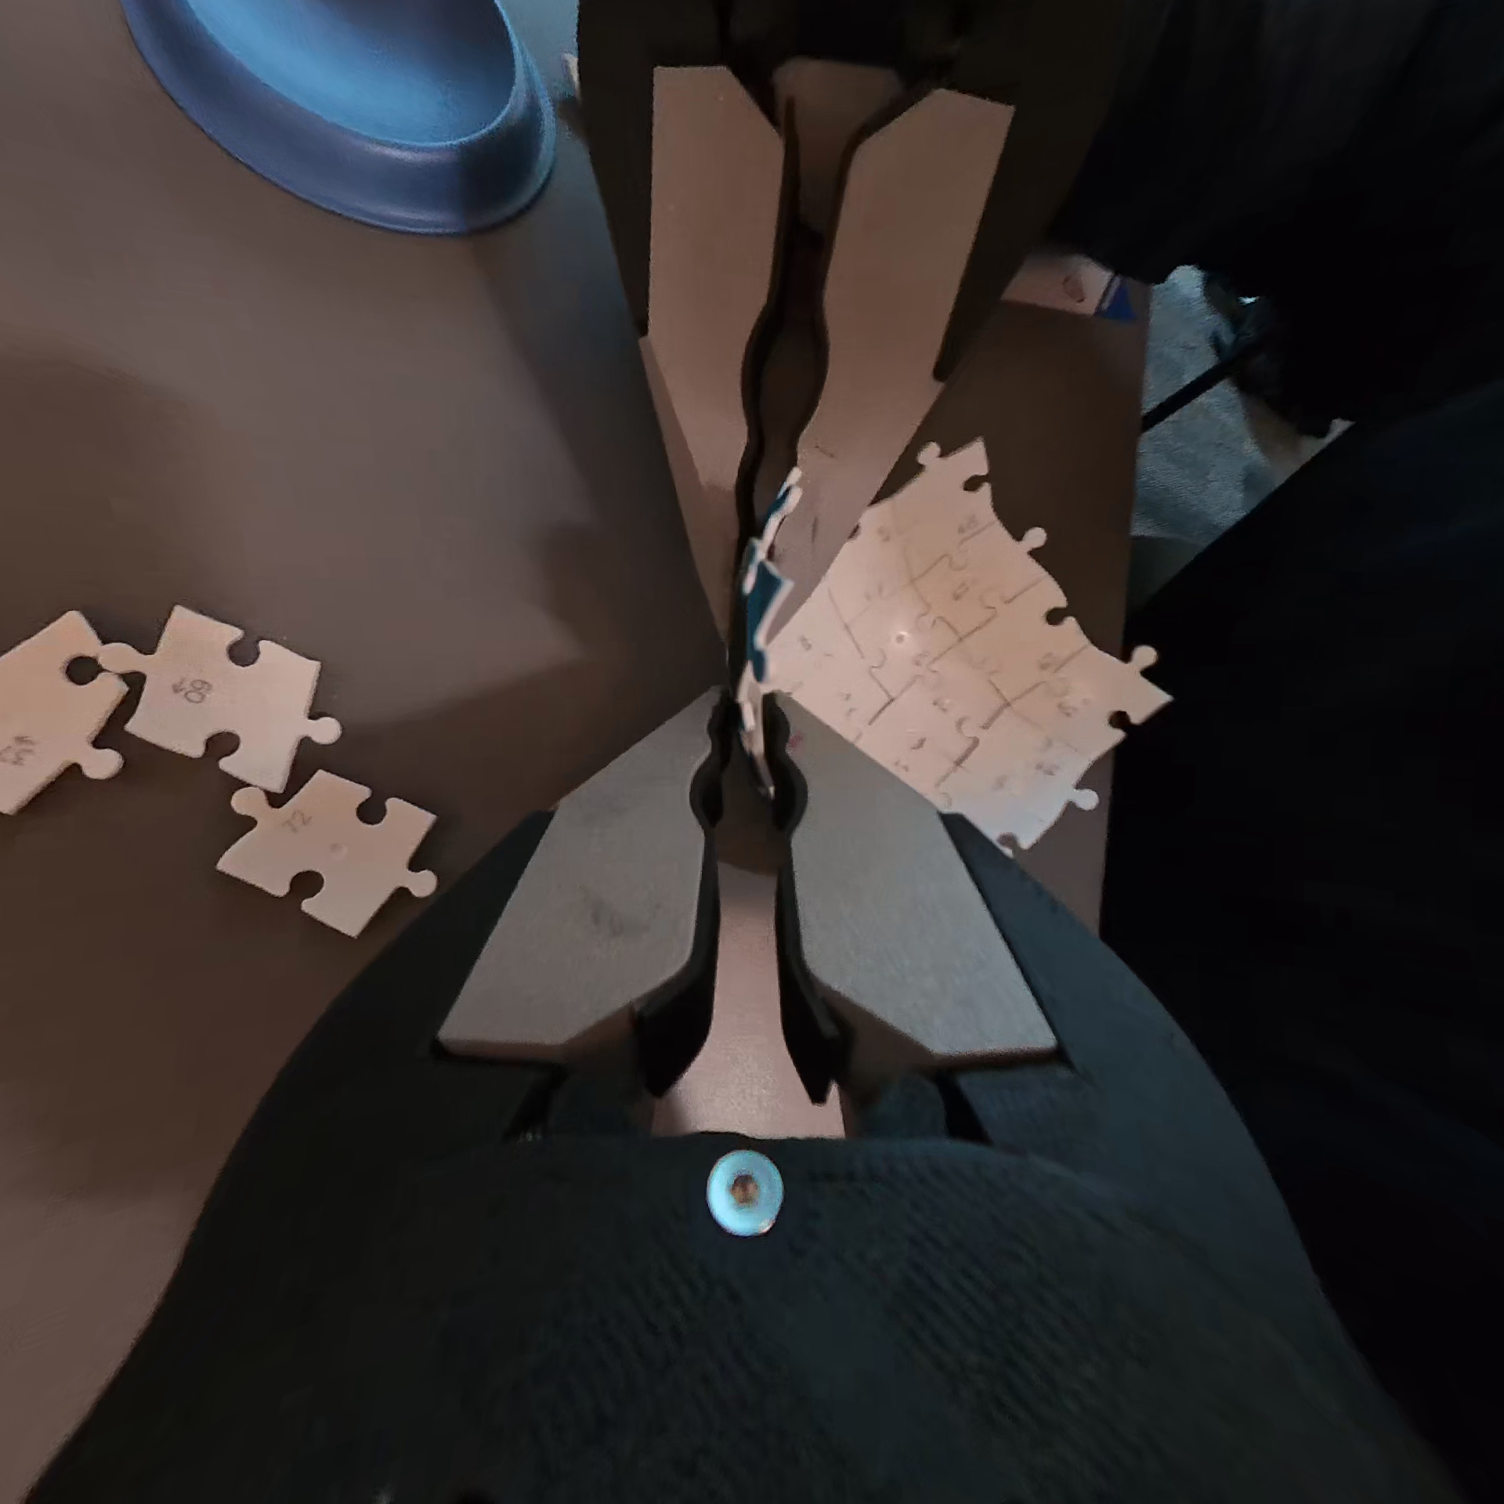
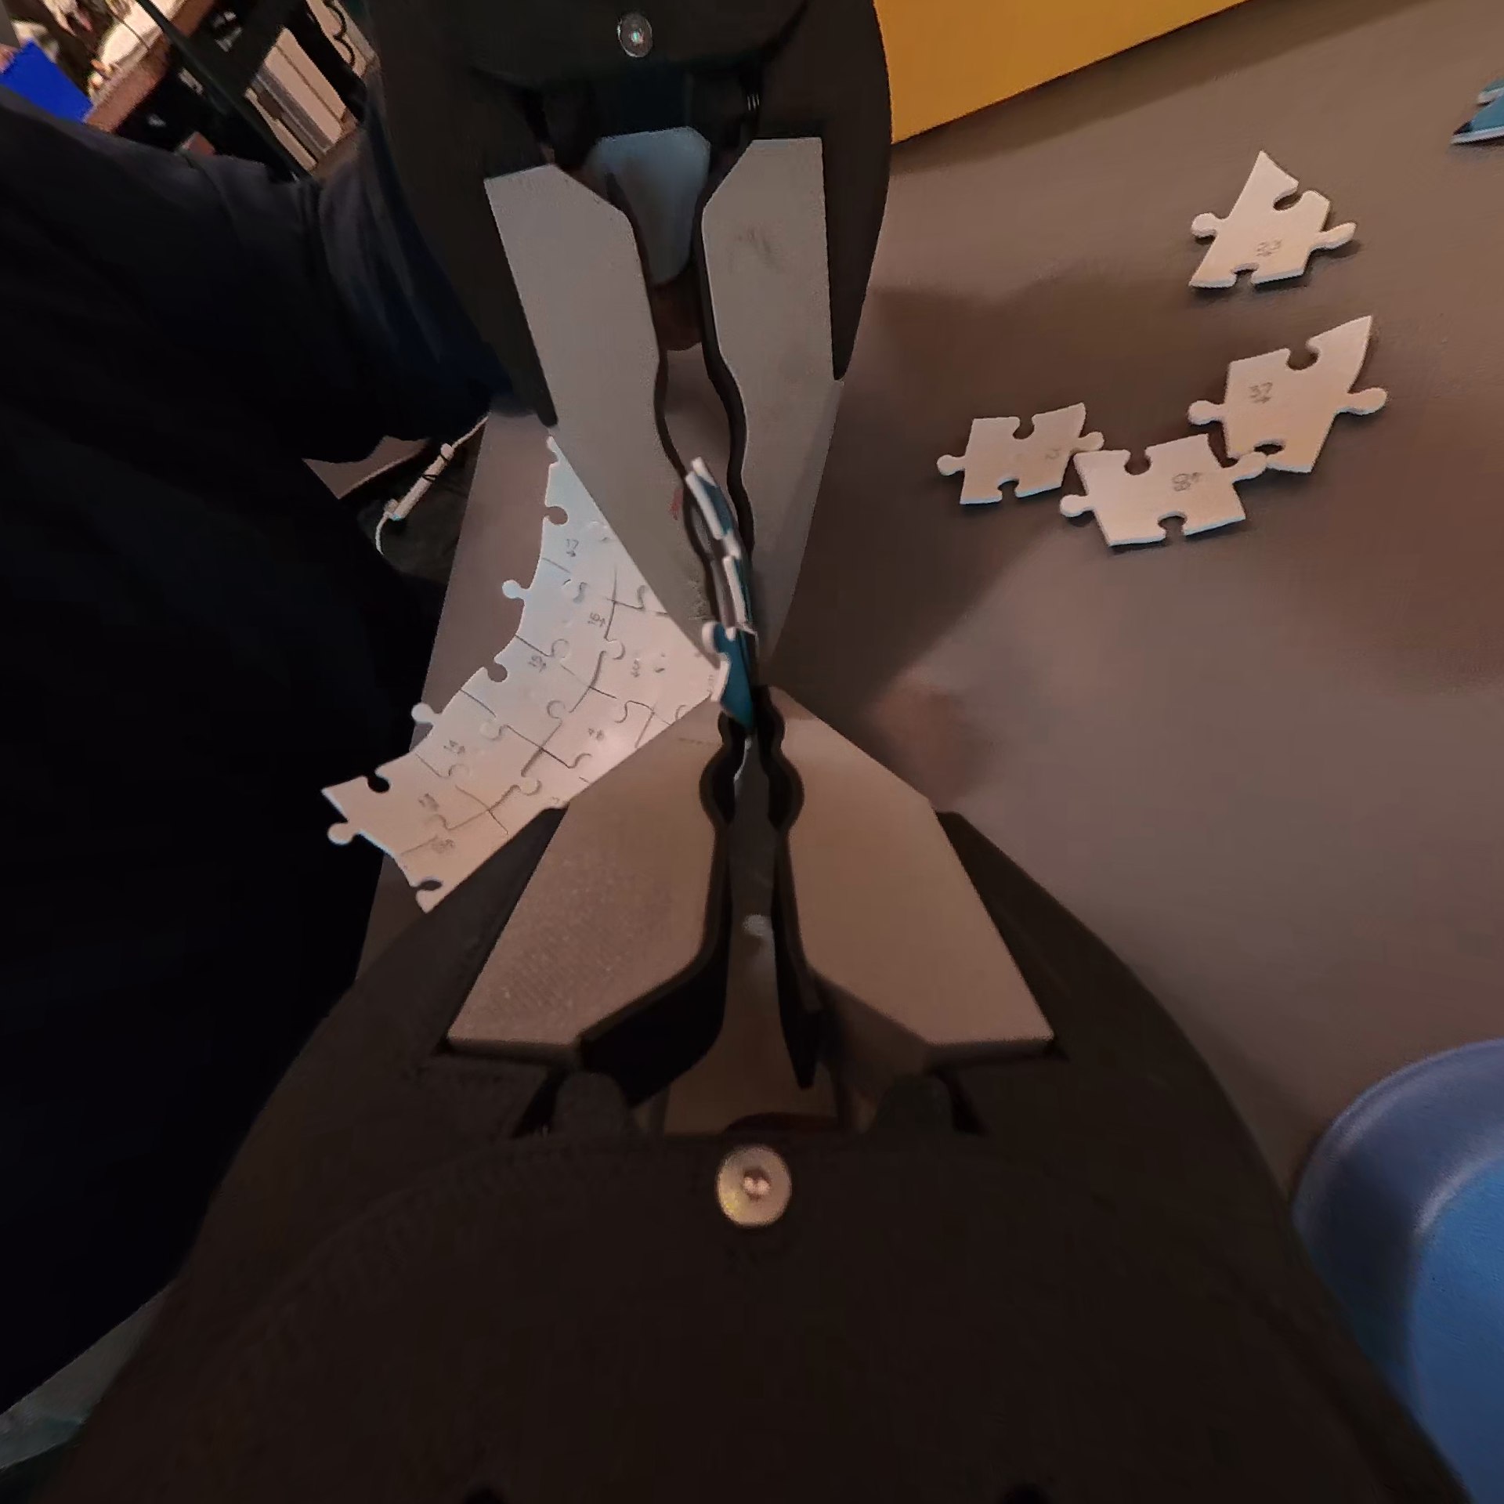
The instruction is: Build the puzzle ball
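Note:
A curved, assembled puzzle section [image 1: 960, 651] with a white numbered back and a blue face is held upright above the brown table [image 1: 366, 448]. My left gripper [image 1: 750, 732] is shut on its near edge. My right gripper [image 1: 765, 618] comes in from the opposite side, tip to tip with the left. In the right wrist view my right gripper [image 2: 753, 732] is shut on the same section [image 2: 553, 700], with the left gripper [image 2: 732, 643] facing it. Three loose white pieces [image 1: 220, 692] lie on the table to the left.
A blue bowl [image 1: 366, 106] stands at the far left and also shows in the right wrist view [image 2: 1416, 1221]. Several loose pieces [image 2: 1156, 496] lie on the table [image 2: 1058, 732]. A dark sleeve [image 2: 203, 488] and a yellow surface [image 2: 1017, 49] border the scene. Left and right tips are no more than a few centimetres apart.

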